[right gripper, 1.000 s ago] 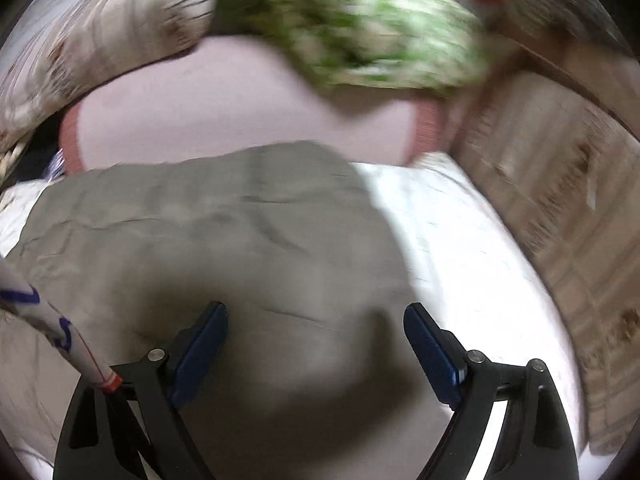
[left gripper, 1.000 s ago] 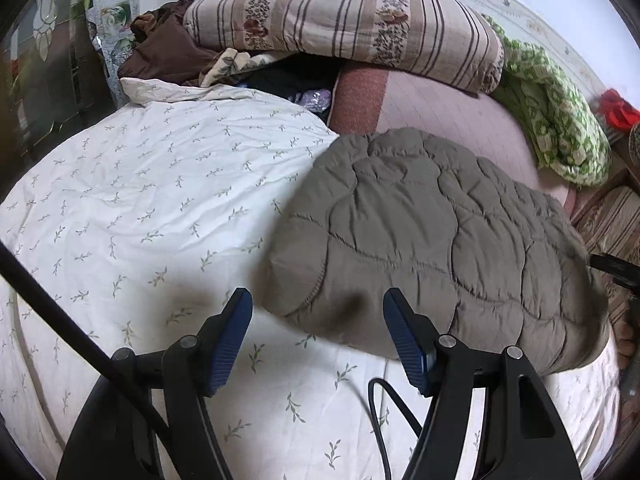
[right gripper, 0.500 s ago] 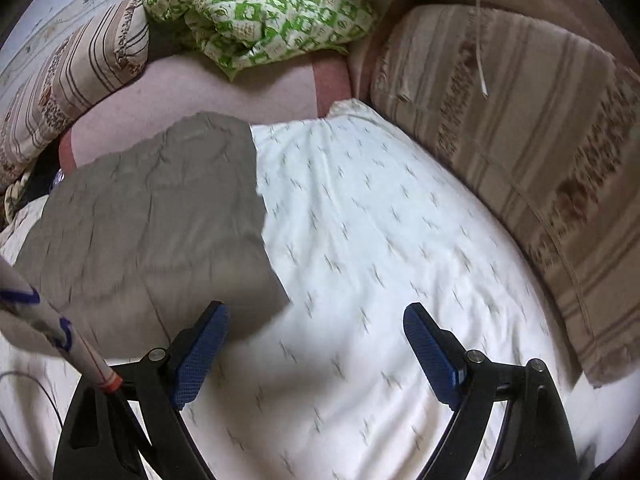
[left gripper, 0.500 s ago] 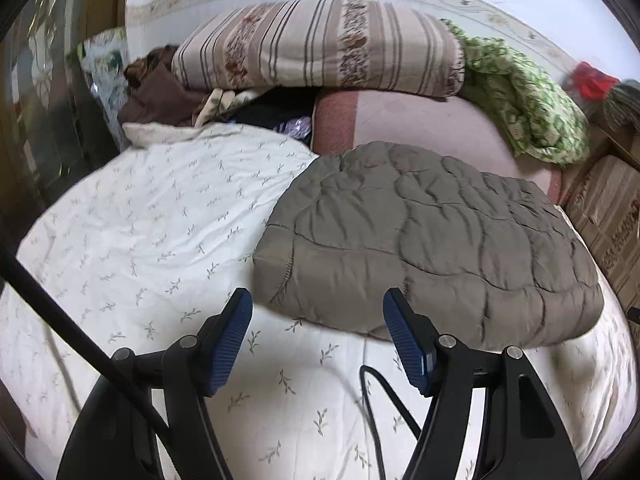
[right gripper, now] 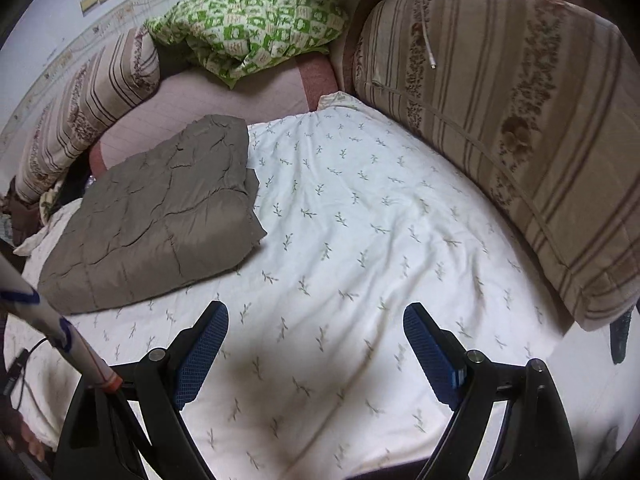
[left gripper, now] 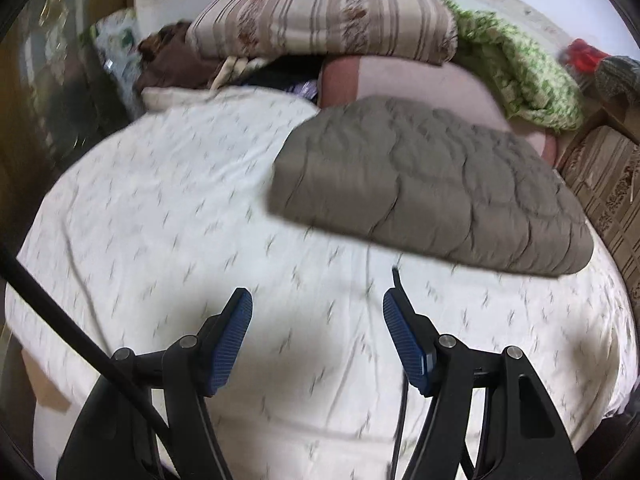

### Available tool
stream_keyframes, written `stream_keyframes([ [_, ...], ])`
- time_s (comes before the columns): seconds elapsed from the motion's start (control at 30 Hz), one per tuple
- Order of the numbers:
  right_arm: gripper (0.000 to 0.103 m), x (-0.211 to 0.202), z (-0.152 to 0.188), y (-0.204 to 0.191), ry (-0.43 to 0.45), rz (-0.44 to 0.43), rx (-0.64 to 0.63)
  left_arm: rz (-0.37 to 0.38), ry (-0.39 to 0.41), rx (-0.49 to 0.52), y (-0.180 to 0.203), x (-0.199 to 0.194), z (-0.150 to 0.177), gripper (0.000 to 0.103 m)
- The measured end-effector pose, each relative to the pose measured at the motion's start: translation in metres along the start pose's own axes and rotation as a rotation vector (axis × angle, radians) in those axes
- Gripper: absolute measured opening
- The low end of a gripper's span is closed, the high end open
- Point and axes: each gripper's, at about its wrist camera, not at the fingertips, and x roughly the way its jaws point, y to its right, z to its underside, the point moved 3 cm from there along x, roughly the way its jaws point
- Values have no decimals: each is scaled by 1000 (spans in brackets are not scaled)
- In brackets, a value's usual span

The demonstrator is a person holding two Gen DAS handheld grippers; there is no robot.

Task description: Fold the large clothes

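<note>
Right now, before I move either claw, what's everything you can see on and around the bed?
jacket: one, grey-brown quilted, folded, on the sheet's far left.
sheet: one, white with leaf print, covering the bed.
striped cushions: two, beige-brown, one at the bed's right, one at its head.
green blanket: one, green-white, bunched at the head.
pink cover: one, beyond the sheet.
brown clothes: a heap, far left corner.
left claw: open, empty.
right claw: open, empty.

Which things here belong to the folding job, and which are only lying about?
For the job:
- folded grey quilted garment
- left gripper, open
- right gripper, open

Only lying about:
- white leaf-print bedcover
- striped cushion
- green patterned blanket
- brown clothes
- red item
</note>
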Motion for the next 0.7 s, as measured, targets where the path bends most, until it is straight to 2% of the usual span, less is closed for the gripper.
stream_keyframes([
  [0.1, 92, -14, 8, 13, 8, -23, 10, -7, -24, -34, -8, -11, 13, 67],
  [0.3, 92, -43, 16, 35, 47, -78, 65, -50, -6, -24, -14, -51, 25, 67],
  [0.57, 93, -79, 16, 41, 109, -150, 78, -50, 84, -74, -26, -114, 7, 67],
  [0.7, 93, -79, 12, 35, 111, -177, 88, -33, 95, -71, -19, -117, -10, 69],
])
